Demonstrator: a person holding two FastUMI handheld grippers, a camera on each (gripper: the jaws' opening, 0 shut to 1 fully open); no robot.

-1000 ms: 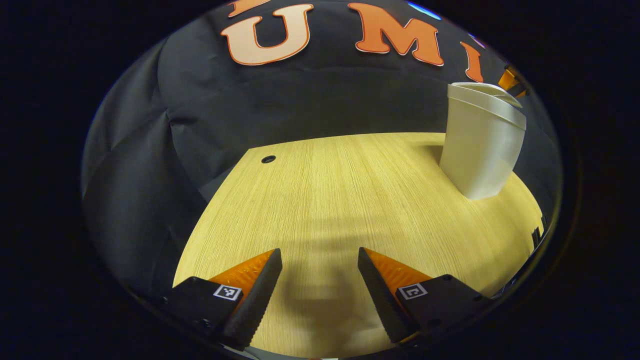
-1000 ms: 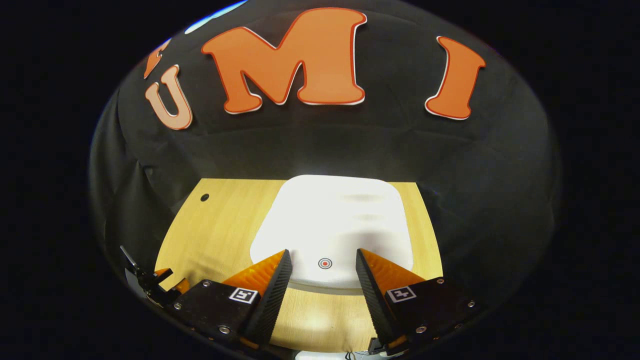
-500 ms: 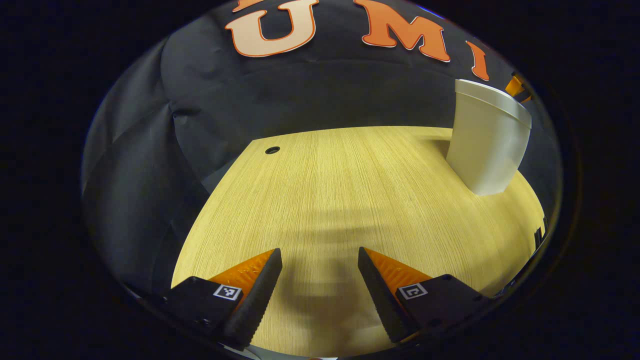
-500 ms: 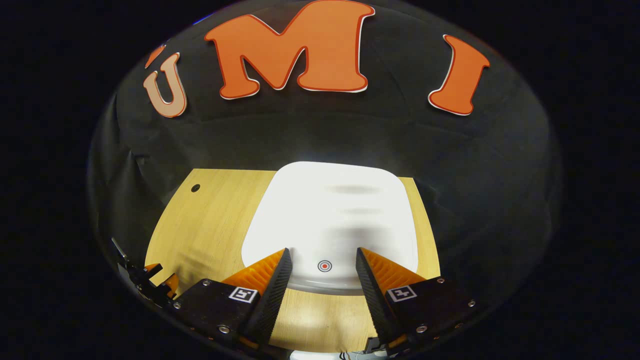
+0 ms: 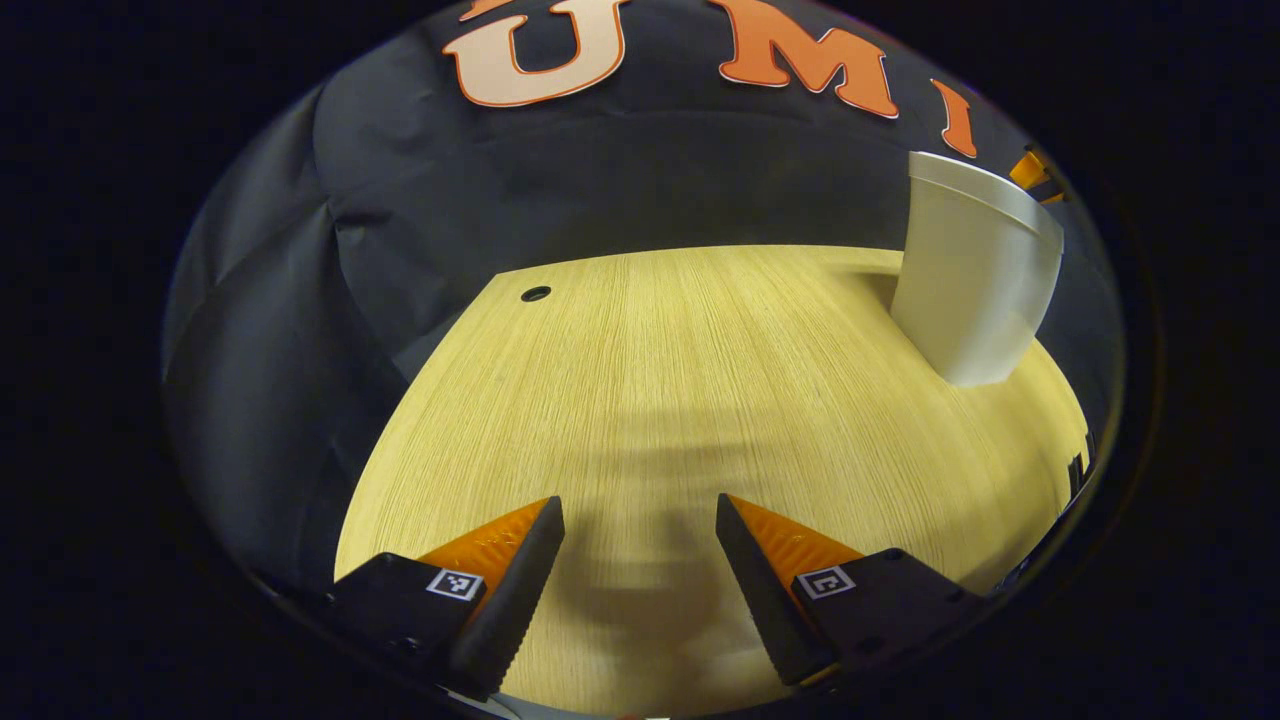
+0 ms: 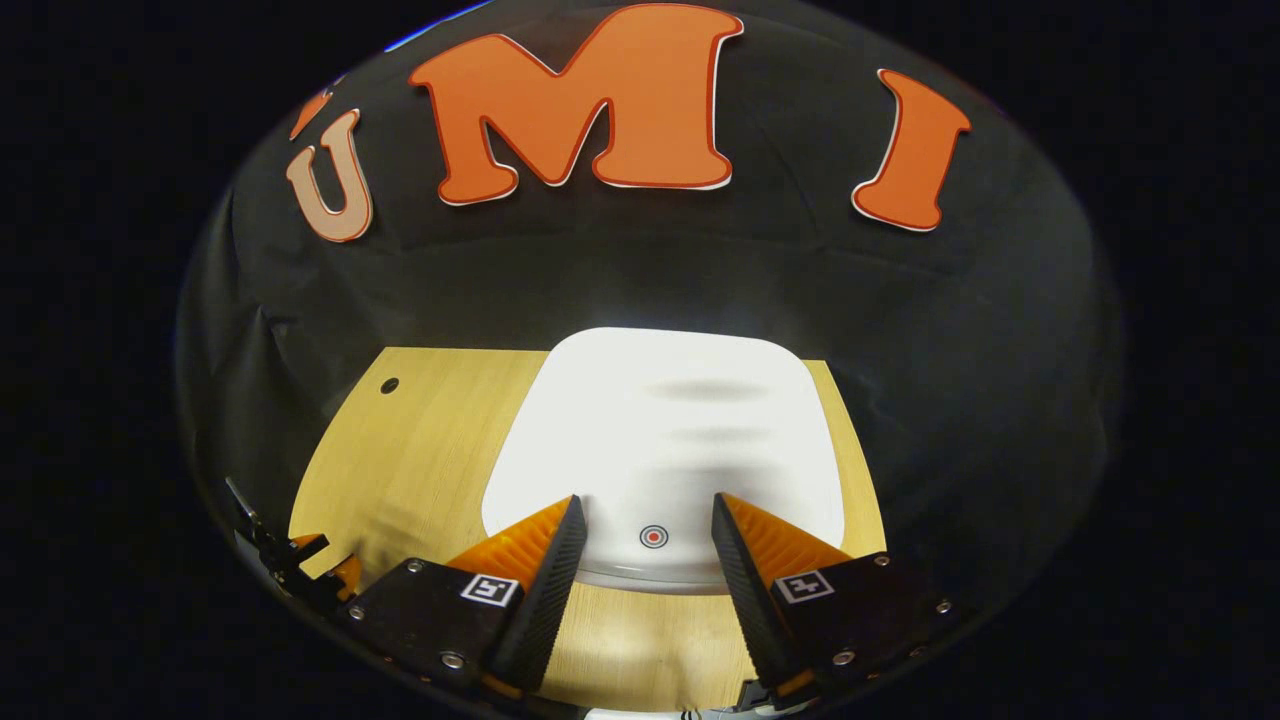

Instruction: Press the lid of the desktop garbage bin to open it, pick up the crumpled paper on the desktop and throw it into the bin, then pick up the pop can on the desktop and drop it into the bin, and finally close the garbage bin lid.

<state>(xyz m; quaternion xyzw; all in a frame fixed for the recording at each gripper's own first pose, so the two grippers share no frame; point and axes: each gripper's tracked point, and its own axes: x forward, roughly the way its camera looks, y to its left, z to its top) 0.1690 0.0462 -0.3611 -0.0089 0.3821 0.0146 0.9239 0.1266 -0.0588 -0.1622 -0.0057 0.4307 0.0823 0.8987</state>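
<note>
In the left gripper view, our left hand-held gripper (image 5: 640, 560) hangs released over bare desk (image 5: 640, 380), jaws apart with nothing between them. The garbage bin (image 5: 975, 285) stands at two o'clock, its lid (image 5: 985, 195) down.

In the right gripper view, our right hand-held gripper (image 6: 645, 555) is also released and empty, hovering above the near edge of the bin's white lid (image 6: 665, 440), fingers either side of a small red target mark (image 6: 652, 537) at six o'clock. We cannot tell whether they touch it.

We see no crumpled paper or pop can on the desk, so we judge them either binned already or out of sight; with the lid flat, we cannot say which press this is.
</note>
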